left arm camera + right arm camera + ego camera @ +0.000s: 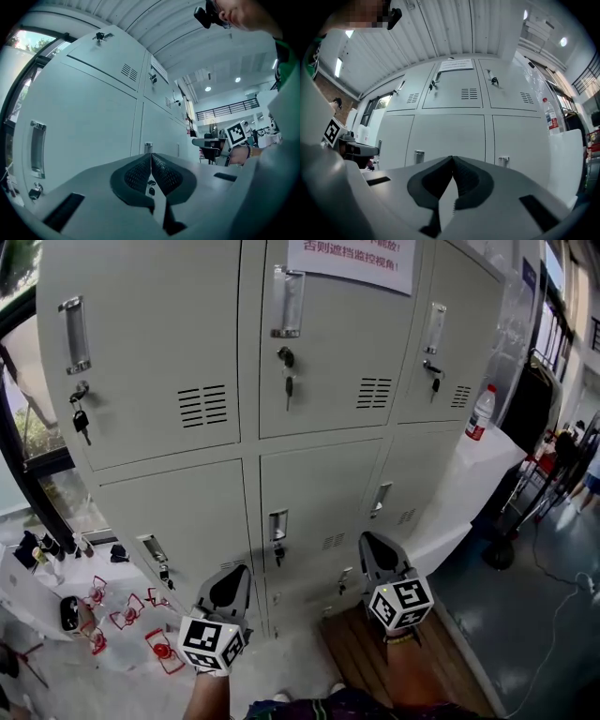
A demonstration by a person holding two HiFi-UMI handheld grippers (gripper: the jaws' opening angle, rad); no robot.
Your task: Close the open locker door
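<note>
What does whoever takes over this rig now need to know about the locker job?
Left gripper: shut, empty, held low in front of the bottom lockers.
Right gripper: shut, empty, touching nothing.
Lockers: every door in view sits flush; none stands open. A key hangs from the upper left lock.
Done: the closing, apparently, unless an open door lies out of view.
Left: check for that; otherwise nothing.

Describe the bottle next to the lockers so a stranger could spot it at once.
Start at the big grey locker bank and go to its right end, where a white surface runs alongside it. The bottle stands upright there, close to the lockers. It is clear plastic with a red label, and it is the only bottle in sight.
</note>
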